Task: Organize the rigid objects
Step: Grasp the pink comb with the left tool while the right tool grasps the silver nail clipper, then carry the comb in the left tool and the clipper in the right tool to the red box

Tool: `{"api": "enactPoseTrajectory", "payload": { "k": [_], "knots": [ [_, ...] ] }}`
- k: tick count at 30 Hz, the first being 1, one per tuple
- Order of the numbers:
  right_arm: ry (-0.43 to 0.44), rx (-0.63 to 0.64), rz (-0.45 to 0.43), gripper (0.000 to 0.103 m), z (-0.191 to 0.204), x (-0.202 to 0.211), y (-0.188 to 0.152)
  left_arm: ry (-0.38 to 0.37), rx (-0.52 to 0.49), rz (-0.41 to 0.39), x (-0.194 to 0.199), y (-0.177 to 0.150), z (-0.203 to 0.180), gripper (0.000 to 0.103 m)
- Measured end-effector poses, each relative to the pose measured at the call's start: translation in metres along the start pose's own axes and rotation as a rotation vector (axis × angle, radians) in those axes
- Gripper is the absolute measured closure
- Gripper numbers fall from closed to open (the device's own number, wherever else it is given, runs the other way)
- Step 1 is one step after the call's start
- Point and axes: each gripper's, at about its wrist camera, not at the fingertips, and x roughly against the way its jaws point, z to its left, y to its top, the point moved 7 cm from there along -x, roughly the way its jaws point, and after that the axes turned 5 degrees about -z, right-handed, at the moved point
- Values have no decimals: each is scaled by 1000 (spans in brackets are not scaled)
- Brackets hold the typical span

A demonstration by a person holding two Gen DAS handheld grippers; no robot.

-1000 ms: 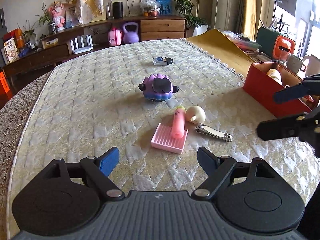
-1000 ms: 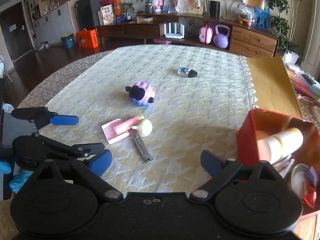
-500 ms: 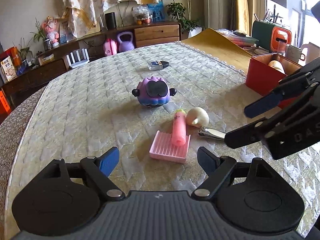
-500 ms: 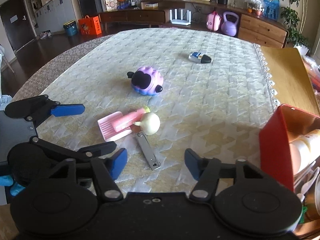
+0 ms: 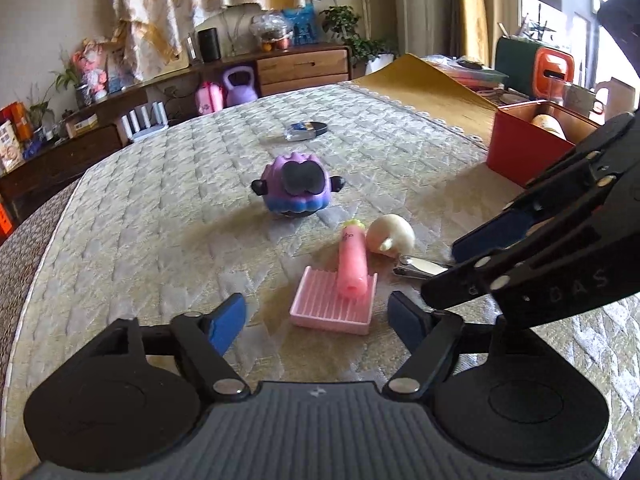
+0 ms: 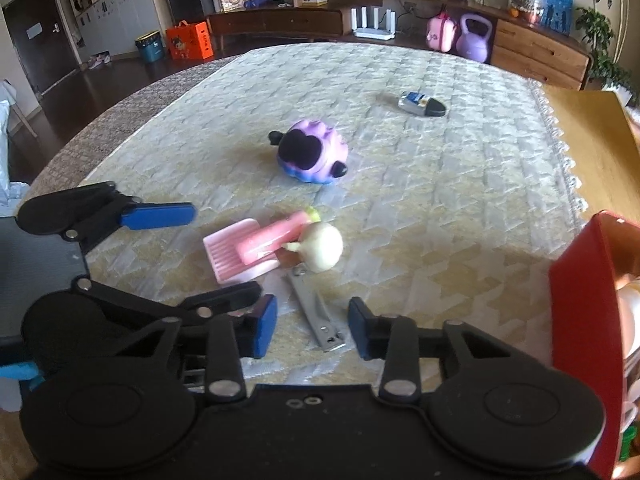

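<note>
A metal nail clipper [image 6: 318, 312] lies on the quilted table, its near end between the open fingers of my right gripper [image 6: 312, 330], which is low over it. Beside it are a pale garlic bulb [image 6: 322, 246], a pink tube [image 6: 276, 236] resting on a pink ridged tray [image 6: 230, 258], and a purple toy [image 6: 310, 156]. My left gripper [image 5: 316, 320] is open and empty, just short of the pink tray [image 5: 332, 300]. The clipper [image 5: 420, 268] also shows in the left wrist view, partly hidden by the right gripper [image 5: 448, 268].
A red box [image 5: 532, 148] holding several items stands at the table's right; its wall [image 6: 584, 320] is close to my right gripper. A small silver and black object [image 6: 422, 104] lies farther back. A yellow mat [image 5: 424, 80] covers the far right. Shelves line the back wall.
My right gripper has moved left and down from beside the red box to the nail clipper, its fingers now around the clipper's end. My left gripper has edged closer to the pink tray.
</note>
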Motion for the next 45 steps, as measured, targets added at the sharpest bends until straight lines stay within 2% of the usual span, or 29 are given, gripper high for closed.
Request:
{"api": "enactPoseTrajectory", "payload": {
  "k": [1, 5, 12, 18, 20, 28, 35, 45],
  "knots": [
    [4, -3, 0, 72, 1, -1, 0, -7, -9, -2, 0, 1, -2, 35],
    [19, -55, 5, 75, -5, -4, 1, -15, -17, -3, 0, 2, -4, 39],
    [-3, -29, 5, 81, -4, -8, 3, -49, -23, 0, 2, 3, -11, 62],
    [-49, 24, 12, 87, 1, -9, 4, -29, -41, 2, 3, 4, -14, 63],
    [-52, 15, 5, 92, 0, -8, 4, -29, -24, 14, 4, 4, -13, 63],
    [-19, -61, -9, 93, -2, 8, -8, -82, 80, 75, 17, 2, -14, 63],
    [-9, -79, -37, 93, 1, 33, -18, -85, 59, 50, 40, 7, -25, 63],
    [-24, -117, -128, 93, -9, 89, -18, -102, 85, 12, 72, 26, -40, 63]
  ]
}}
